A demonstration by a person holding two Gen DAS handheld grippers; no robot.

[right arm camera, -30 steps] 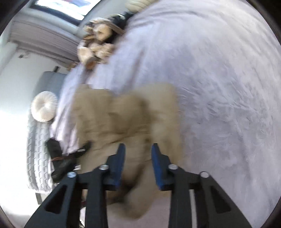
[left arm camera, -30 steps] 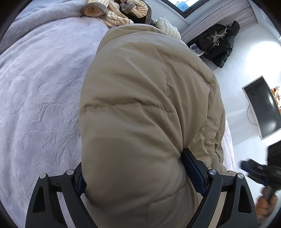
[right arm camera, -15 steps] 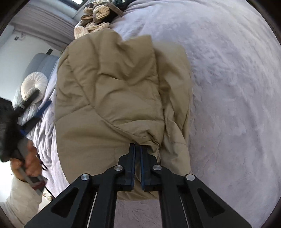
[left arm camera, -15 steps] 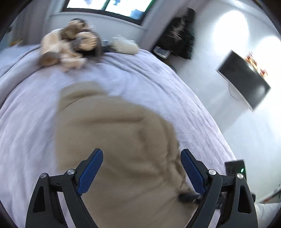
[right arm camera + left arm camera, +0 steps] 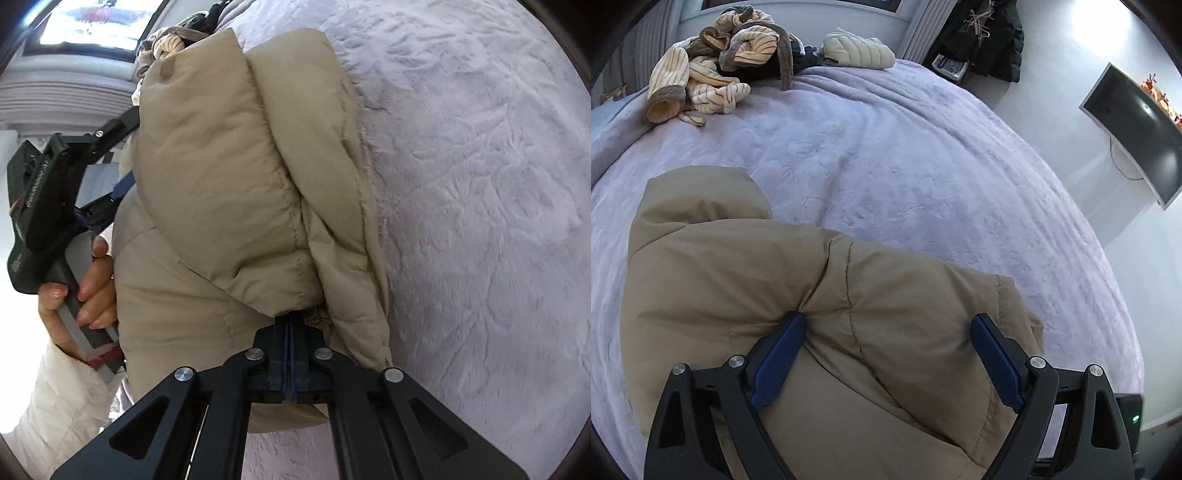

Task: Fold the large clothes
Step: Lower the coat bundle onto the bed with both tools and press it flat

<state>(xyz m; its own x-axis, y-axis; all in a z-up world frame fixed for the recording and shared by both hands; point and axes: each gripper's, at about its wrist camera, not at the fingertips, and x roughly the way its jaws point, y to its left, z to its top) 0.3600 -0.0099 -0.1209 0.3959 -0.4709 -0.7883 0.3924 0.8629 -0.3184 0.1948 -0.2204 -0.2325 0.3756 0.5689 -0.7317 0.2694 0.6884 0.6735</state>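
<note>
Garment: our tan puffer jacket (image 5: 746, 280) lies bunched on the lavender bedspread (image 5: 923, 177), on the near side of the bed; quilted panels doubled over, not flat.
Right gripper (image 5: 290, 332): jaws pressed together on a small pucker of the jacket's edge, seams gathering into the pinch.
Left gripper (image 5: 886, 354): jaws standing wide with a thick roll of the jacket between them; the left pad (image 5: 779, 362) dents the fabric, the right pad looks just clear, so we read no firm clamp.
Left hand (image 5: 85, 284): seen from the right camera, wrapped round its gripper handle, tucked against the jacket's far side.
Risk, thin bite: we judge the right pinch holds only a shallow fold of slick shell; a pull could strip it free.
Risk, unequal hold: if we lift with one side loose, the bulk may sag and the fold unroll.
Risk, puffiness: padding likely springs back; creases may not stay.
Risk, clutter: striped knitwear (image 5: 701, 74) and a cream quilted garment (image 5: 857, 51) sit well apart at the head of the bed; little snag danger.
</note>
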